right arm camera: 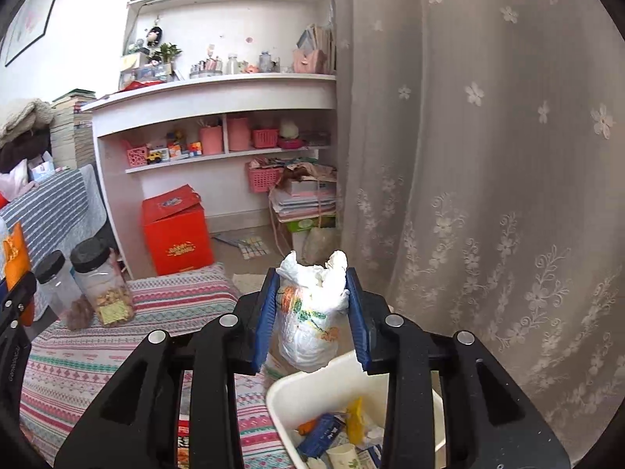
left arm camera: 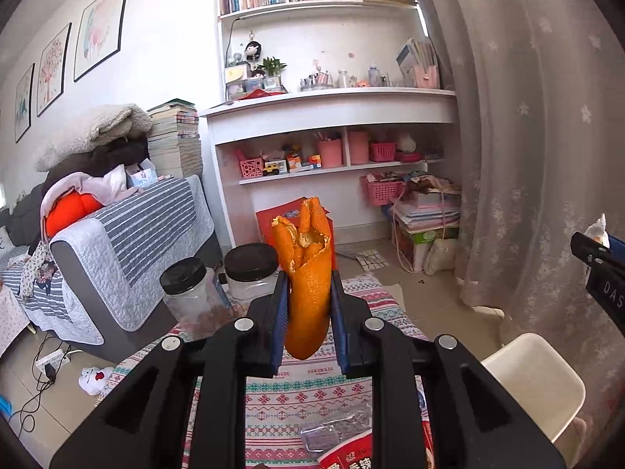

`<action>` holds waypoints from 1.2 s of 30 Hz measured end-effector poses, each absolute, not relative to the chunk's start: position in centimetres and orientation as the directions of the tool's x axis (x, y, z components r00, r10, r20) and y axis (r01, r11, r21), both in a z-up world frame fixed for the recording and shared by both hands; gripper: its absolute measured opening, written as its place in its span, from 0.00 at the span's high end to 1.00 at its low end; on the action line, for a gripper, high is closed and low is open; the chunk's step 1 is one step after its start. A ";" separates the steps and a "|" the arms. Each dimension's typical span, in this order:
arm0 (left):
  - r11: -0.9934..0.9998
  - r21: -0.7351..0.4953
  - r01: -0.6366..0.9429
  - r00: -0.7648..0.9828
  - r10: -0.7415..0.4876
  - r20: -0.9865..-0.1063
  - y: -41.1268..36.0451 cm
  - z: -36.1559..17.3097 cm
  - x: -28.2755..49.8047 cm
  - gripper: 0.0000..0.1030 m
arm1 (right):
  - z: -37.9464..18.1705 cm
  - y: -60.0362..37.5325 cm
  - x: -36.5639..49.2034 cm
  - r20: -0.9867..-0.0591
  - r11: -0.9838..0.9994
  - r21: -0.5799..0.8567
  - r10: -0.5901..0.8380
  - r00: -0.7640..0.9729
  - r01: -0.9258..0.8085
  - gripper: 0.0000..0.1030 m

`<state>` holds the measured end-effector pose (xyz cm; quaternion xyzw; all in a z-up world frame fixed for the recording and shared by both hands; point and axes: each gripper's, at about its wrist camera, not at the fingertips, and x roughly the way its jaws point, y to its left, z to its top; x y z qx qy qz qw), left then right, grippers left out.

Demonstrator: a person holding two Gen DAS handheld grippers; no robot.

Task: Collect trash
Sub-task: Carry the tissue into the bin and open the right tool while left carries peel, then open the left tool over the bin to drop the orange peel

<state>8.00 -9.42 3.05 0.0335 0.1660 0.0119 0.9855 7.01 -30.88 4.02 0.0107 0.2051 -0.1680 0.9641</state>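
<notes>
My left gripper point(left arm camera: 308, 285) is shut on an orange peel point(left arm camera: 306, 273) and holds it upright above the patterned tablecloth point(left arm camera: 297, 398). My right gripper point(right arm camera: 312, 289) is shut on a crumpled white wrapper point(right arm camera: 312, 320) with printed colours, just above the far rim of a white trash bin point(right arm camera: 308, 387) that holds several scraps. The bin also shows in the left wrist view point(left arm camera: 535, 383), right of the table. The right gripper shows at the right edge of the left wrist view point(left arm camera: 597, 250). The peel and left gripper show at the left edge of the right wrist view point(right arm camera: 15, 258).
Two black-lidded clear jars point(left arm camera: 250, 273) stand on the table's far side. A clear plastic wrapper point(left arm camera: 336, 430) and a red printed packet point(left arm camera: 351, 457) lie on the near tablecloth. A red box point(right arm camera: 175, 230), a shelf unit point(right arm camera: 215, 125), a sofa point(left arm camera: 129, 250) and a curtain point(right arm camera: 488, 156) surround the table.
</notes>
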 end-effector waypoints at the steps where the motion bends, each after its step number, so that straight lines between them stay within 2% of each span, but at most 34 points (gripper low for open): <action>1: 0.998 0.070 0.001 0.943 0.023 -0.333 -10.0 2.9 8.0 0.79 | 3.9 -31.9 6.9 -0.410 0.940 -0.032 -0.323 0.853 0.340 0.56; 4: 0.996 0.078 0.036 0.941 -0.008 -0.339 -11.7 2.6 8.0 0.79 | 3.7 -34.5 6.7 -0.455 0.933 0.009 -0.316 0.833 0.359 0.31; 5: 0.996 0.081 0.048 0.940 -0.018 -0.342 -12.4 2.5 7.9 0.79 | 3.7 -35.5 6.3 -0.456 0.926 0.035 -0.321 0.830 0.377 0.19; 9: 0.990 0.086 0.109 0.929 -0.070 -0.364 -15.4 2.1 7.9 0.79 | 4.5 -38.1 4.9 -0.438 0.897 0.097 -0.351 0.827 0.432 0.06; 22: 0.956 0.055 0.287 0.882 -0.242 -0.405 -26.3 2.6 7.4 0.79 | 5.8 -46.9 0.5 -0.421 0.761 0.219 -0.491 0.762 0.611 0.07; 31: 0.926 0.038 0.375 0.823 -0.314 -0.474 -32.1 1.4 7.7 0.76 | 5.8 -50.3 -1.4 -0.422 0.706 0.256 -0.533 0.733 0.661 0.07; 33: 0.920 0.031 0.390 0.805 -0.324 -0.496 -33.0 1.0 7.9 0.65 | 5.8 -50.7 -1.5 -0.424 0.700 0.261 -0.536 0.730 0.665 0.07; 34: 0.918 0.026 0.395 0.797 -0.329 -0.506 -33.3 0.7 8.0 0.50 | 5.7 -50.8 -1.5 -0.426 0.697 0.263 -0.536 0.729 0.667 0.07; 35: 0.918 0.020 0.396 0.792 -0.331 -0.513 -33.5 0.6 8.0 0.40 | 5.7 -50.9 -1.5 -0.428 0.696 0.265 -0.535 0.728 0.668 0.07; 36: 0.918 0.018 0.396 0.790 -0.331 -0.517 -33.7 0.4 8.1 0.38 | 5.7 -50.9 -1.6 -0.430 0.696 0.264 -0.535 0.728 0.668 0.07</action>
